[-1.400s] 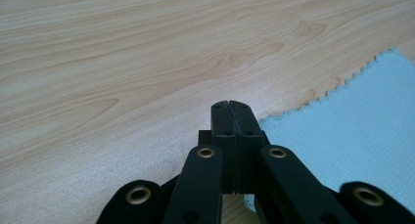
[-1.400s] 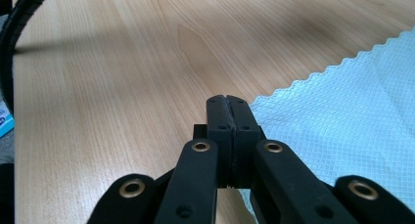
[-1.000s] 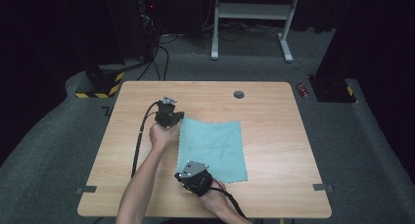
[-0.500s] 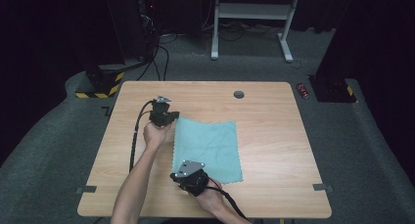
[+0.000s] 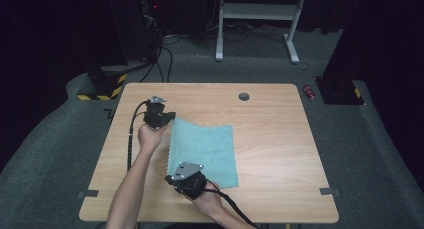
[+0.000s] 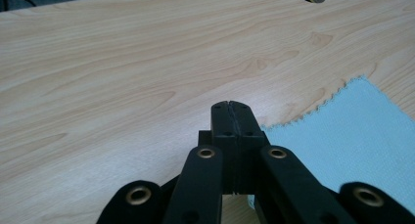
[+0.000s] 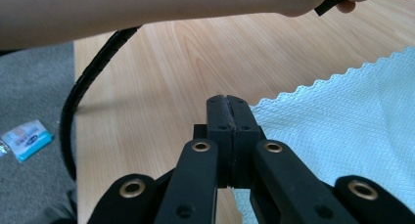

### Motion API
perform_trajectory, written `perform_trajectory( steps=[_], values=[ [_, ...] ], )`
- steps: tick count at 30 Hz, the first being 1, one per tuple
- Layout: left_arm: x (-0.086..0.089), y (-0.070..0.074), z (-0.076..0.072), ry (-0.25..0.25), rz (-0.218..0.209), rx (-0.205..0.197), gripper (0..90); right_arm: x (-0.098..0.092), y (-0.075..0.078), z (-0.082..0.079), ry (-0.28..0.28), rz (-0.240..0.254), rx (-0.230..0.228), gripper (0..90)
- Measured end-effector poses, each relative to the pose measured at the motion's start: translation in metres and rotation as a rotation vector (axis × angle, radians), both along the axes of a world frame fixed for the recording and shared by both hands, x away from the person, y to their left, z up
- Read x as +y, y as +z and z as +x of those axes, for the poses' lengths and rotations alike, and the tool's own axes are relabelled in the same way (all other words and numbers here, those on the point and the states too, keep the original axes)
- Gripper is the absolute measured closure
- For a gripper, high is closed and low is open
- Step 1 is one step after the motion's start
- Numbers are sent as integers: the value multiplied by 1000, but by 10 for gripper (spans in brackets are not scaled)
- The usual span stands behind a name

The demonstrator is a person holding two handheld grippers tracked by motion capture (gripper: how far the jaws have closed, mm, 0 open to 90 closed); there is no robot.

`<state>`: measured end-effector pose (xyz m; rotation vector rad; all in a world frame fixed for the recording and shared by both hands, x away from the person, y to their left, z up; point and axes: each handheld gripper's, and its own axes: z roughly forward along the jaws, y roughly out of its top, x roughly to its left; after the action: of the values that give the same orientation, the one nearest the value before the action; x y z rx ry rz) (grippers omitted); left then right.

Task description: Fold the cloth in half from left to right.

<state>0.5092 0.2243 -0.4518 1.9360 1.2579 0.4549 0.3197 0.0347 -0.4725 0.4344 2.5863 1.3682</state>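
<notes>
Jaws pressed together, left gripper (image 5: 167, 118) pinches the teal cloth's (image 5: 207, 149) far left corner while right gripper (image 5: 175, 179) clamps its near left corner; both forearms reach in over the wooden table (image 5: 280, 139)

Matt teal woven cloth (image 5: 204, 150) on a smooth pale wood-grain table (image 5: 280, 139).
</notes>
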Motion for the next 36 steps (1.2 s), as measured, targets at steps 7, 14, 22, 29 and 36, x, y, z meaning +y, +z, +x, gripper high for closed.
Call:
perform_trajectory(
  steps=[7,14,22,29,36],
  values=[
    [5,8,-5,3,6,-9,900,4,5,-3,14,28,-3,899],
    [-18,-4,-1,-19,42,-4,900,-16,-2,-3,-21,29,9,899],
    [-56,-27,7,-63,66,15,900,-45,-17,-6,-78,-31,0,899],
    [-73,-36,9,-76,86,21,900,-61,-27,-7,-113,-70,-8,899],
    [-83,-34,13,-85,99,16,900,-79,-35,-5,-157,-83,7,899]
  ],
)
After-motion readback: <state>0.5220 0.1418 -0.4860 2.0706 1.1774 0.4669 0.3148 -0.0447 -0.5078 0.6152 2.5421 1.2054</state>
